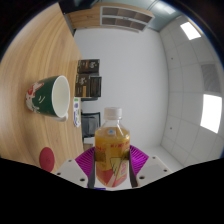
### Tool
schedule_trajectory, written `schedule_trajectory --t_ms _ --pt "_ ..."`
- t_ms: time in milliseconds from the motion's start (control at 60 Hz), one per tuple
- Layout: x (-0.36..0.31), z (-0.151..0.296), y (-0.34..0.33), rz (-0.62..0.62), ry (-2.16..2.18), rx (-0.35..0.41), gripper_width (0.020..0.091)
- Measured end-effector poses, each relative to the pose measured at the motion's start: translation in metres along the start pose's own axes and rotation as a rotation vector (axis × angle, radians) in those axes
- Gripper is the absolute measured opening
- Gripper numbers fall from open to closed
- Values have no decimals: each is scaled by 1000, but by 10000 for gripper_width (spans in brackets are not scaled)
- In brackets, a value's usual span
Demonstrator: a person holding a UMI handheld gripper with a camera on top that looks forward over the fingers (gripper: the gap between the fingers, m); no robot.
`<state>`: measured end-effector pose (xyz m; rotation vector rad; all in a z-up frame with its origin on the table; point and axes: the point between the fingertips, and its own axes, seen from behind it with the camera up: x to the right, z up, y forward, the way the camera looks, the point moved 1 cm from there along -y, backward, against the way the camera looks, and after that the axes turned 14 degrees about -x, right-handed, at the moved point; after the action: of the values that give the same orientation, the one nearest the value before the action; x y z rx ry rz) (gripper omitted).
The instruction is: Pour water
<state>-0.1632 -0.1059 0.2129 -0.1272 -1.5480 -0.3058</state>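
A clear bottle (112,147) with a white cap and an orange-yellow label stands between my two fingers, and my gripper (112,163) is shut on the bottle, the purple pads (88,158) pressing both its sides. The view is rolled hard, so the wooden table (40,60) runs up the left side. A green and white mug (50,97) rests on that table, its open mouth facing the bottle, a short way to the left of the bottle's cap. The bottle's lower part is hidden by the fingers.
A small red disc (46,157) lies on the table near my left finger. Beyond the bottle are a white wall, dark shelving (88,78) and wooden cabinets (120,16). Ceiling light panels (210,112) show on the right.
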Motion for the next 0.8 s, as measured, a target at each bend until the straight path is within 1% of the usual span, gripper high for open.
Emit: schedule_trajectory --t_ms 100,200,233,350,383,467,533,583,600,700,717,733,750,800 --pt "-13 19 5 -29 -260 38 490" --pt "-27 31 0 -117 -527 93 493" --pt "-25 34 1 -126 -595 110 491" --pt "-29 28 -7 -143 -696 119 490" --pt "-30 34 -1 -137 -710 117 489" --pt "-21 25 -7 -142 -702 117 490" --pt "-13 27 7 -142 -602 101 487" --pt "-3 28 22 -116 -459 69 491" --pt "14 23 12 -100 -433 68 490" --pt "46 3 25 -5 7 -7 491" --pt "34 -4 34 -5 136 -19 491" --pt "36 -6 34 28 223 -34 492" --pt "52 -8 31 64 272 -28 492" --pt "49 -18 33 167 534 -52 491"
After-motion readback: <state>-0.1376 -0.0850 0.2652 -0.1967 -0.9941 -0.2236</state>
